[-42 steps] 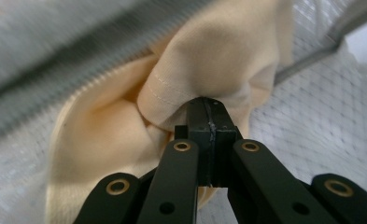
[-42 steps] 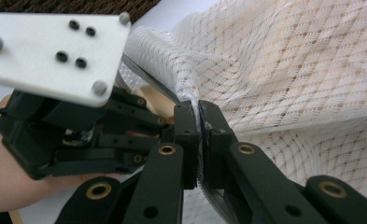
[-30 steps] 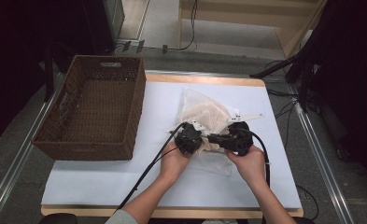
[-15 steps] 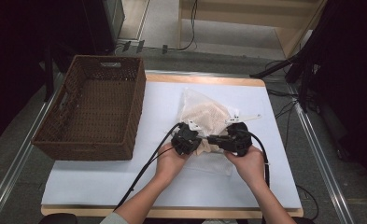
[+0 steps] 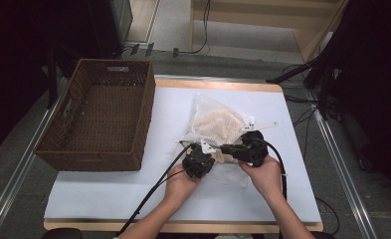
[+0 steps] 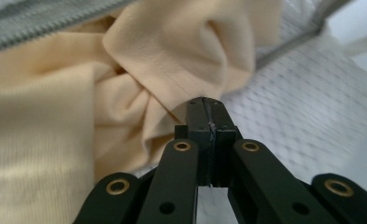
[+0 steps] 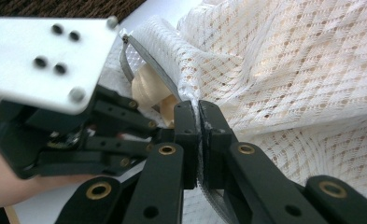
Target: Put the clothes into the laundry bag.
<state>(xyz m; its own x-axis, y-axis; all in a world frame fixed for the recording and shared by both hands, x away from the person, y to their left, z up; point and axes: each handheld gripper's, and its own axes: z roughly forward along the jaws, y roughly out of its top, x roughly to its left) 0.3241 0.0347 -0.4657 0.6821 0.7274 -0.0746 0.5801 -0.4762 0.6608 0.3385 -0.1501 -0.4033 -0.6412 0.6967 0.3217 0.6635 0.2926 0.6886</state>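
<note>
High view: white mesh laundry bag [image 5: 218, 127] lies mid-table, right of the wicker basket [image 5: 101, 117]. Left gripper [image 5: 199, 162] and right gripper [image 5: 243, 149] meet at the bag's near edge.

Left gripper view: jaws fully closed, tips pinching a fold of cream cloth [image 6: 139, 84] at the bag's zipper [image 6: 45, 23] opening.

Right gripper view: jaws closed on the bag's mesh edge [image 7: 200, 140]; the left gripper [image 7: 102, 135] sits just beside, cream cloth at its tips.

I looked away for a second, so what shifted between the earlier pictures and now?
The left claw slid slightly toward the person, still shut at the cream cloth by the bag's opening. The right claw stayed shut on the mesh bag edge. The wicker basket and bag kept their places.
</note>
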